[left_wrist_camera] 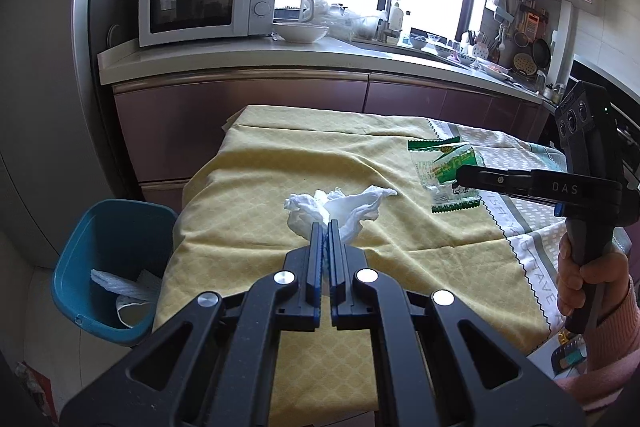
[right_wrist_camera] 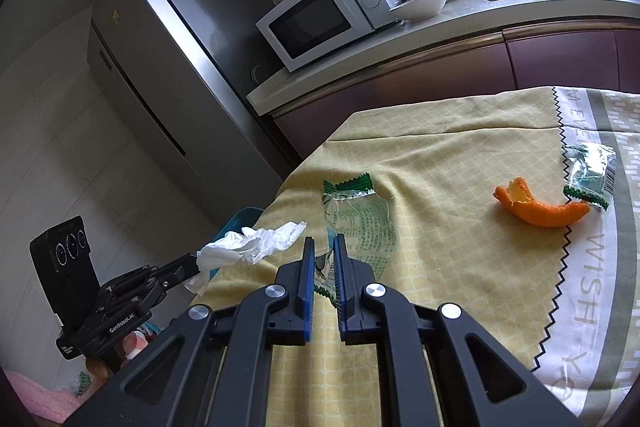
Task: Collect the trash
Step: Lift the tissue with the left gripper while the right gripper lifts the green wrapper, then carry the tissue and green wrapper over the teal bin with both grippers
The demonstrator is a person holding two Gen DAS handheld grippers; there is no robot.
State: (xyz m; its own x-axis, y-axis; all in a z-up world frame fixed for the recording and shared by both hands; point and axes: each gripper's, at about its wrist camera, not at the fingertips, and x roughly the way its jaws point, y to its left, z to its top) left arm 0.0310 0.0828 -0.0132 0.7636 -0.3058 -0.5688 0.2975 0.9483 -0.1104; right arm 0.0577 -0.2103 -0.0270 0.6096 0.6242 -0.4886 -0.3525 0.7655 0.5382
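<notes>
Holding crumpled paper, blue bin [left_wrist_camera: 80, 267]

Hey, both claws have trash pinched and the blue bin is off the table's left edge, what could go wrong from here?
1. The left claw grips only an edge of the crumpled tissue; it may tear or slip before reaching the blue bin.
2. The right claw holds the clear green wrapper by a corner; it could slide out.
3. The orange peel and small wrapper could get forgotten.

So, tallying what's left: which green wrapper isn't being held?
The crumpled green wrapper beside the orange peel; the other wrapper is pinched in the right gripper.
</notes>
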